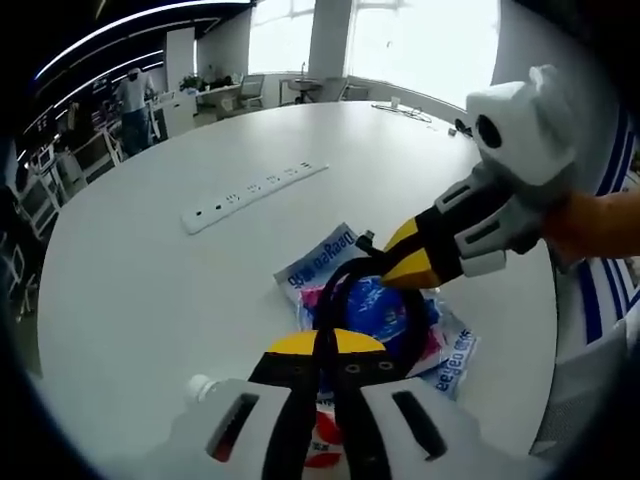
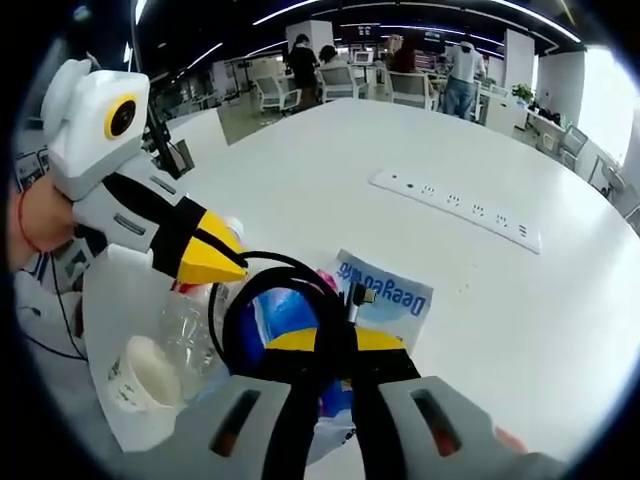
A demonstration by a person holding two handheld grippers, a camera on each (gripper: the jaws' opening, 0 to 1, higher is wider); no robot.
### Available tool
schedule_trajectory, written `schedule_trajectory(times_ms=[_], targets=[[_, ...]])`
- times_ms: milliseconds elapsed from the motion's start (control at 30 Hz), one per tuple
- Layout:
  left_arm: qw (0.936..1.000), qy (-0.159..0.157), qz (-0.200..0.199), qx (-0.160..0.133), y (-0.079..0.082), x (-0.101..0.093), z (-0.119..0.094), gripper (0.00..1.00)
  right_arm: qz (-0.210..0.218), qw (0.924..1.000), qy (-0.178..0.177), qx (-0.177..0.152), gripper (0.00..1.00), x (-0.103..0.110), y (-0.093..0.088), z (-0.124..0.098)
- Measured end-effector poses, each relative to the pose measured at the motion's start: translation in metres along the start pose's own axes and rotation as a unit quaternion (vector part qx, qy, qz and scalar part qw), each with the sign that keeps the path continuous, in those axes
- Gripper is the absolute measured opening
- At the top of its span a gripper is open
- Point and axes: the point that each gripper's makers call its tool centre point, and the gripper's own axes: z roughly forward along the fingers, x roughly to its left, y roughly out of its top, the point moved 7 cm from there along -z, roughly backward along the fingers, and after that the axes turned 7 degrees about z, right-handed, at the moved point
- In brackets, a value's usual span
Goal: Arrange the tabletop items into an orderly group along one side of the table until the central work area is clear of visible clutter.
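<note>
We have both tools on the black cable (image 1: pixel 345 285): the left tool (image 1: pixel 322 345) is closed on its loop just ahead of its tips, and the right tool (image 1: pixel 405 262), coming in from the right, pinches the same cable near its plug. Beneath the loop lies the blue-and-white wipes pack (image 1: pixel 330 258), near the counter (image 1: pixel 150 290) edge.

Our worry is that pulling in different directions would drag the cable across the pack and sweep it off the counter edge, or knock over the bottle (image 2: pixel 190 335).

The right gripper view shows the clear bottle and a paper cup (image 2: pixel 140 375) left of the right tool (image 2: pixel 320 345), with the power strip (image 2: pixel 455 208) well beyond. In the left gripper view just the bottle's cap (image 1: pixel 200 388) peeks out.
</note>
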Motion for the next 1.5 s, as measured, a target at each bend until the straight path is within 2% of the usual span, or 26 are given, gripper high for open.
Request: schedule_trajectory(times_ms=[933, 1500], targets=[[0.9996, 0.002, -0.022, -0.019, 0.012, -0.008, -0.018, 0.0, 0.002, 0.9998, 0.01, -0.015, 0.07, 0.006, 0.011, -0.022], [0.999, 0.003, -0.021, -0.04, 0.036, -0.026, -0.038, 0.0, 0.002, 0.9995, 0.017, -0.027, 0.07, 0.003, 0.017, -0.052]])
